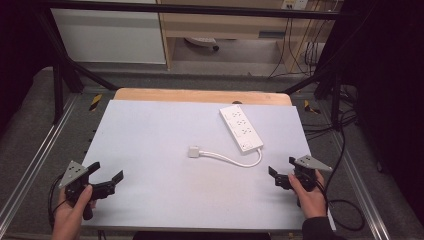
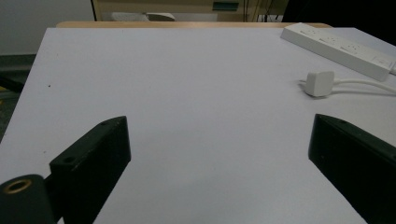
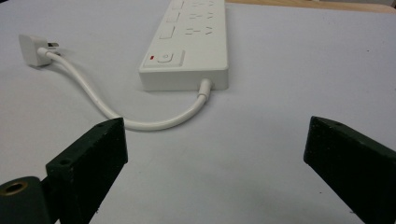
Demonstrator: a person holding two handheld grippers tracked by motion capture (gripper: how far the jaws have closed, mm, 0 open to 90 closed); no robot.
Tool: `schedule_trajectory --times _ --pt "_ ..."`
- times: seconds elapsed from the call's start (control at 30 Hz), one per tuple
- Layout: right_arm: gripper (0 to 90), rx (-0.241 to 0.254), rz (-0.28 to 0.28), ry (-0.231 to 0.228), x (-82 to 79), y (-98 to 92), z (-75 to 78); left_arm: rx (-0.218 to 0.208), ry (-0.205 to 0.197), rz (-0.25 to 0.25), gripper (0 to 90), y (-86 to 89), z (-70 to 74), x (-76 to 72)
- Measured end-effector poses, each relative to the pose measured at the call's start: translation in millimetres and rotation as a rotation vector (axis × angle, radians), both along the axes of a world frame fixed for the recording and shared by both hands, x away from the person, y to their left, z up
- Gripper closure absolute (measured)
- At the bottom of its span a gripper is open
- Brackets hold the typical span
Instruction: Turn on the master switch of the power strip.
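Two hand-held black two-jaw grippers sit at the near corners of a pale grey rectangular table top (image 1: 165, 150), each gripped by one of the person's hands.

Left gripper (image 1: 106, 172): low at the near left edge of the table, jaws spread wide, nothing between them. In the left gripper view only bare table surface lies between its jaws.

Right gripper (image 1: 281, 168): near right edge, jaws likewise wide apart and empty. It points toward the white rectangular plastic power strip (image 1: 241, 128).

Power strip: lies flat on the right half of the table, long axis running diagonally from far left to near right. In the right gripper view its near end carries a rocker switch (image 3: 164, 58) with a small red mark beside it.

White cable (image 1: 235, 160): leaves the strip's near end, curls back in a loop and runs left along the table to a white square plug (image 1: 194, 151). Plug rests near the table's centre, well apart from both grippers. In the right gripper view, the cable's loop passes just beyond the left-hand jaw; contact cannot be told.
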State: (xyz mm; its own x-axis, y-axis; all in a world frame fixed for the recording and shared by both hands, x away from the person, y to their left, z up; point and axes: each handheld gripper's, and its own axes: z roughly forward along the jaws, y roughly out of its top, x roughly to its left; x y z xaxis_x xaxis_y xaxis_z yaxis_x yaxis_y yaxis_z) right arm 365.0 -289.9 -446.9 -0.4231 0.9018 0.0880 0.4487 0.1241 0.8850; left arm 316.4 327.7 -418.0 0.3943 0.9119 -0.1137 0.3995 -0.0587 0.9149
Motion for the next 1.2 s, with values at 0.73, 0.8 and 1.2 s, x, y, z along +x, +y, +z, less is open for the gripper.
schedule_trajectory --times 0.73,0.8,1.2 --pt "3.6 0.044 -0.022 -0.032 1.8 1.1 20.5 0.014 -0.007 -0.038 5.6 -7.9 0.6 1.0" --pt "3.7 0.047 -0.021 -0.041 5.4 2.4 22.8 0.016 -0.006 -0.040 5.6 -8.3 0.5 1.0" --pt "4.5 0.034 -0.059 -0.070 24.1 8.0 37.7 0.019 0.004 -0.034 5.6 -8.1 -0.8 1.7"
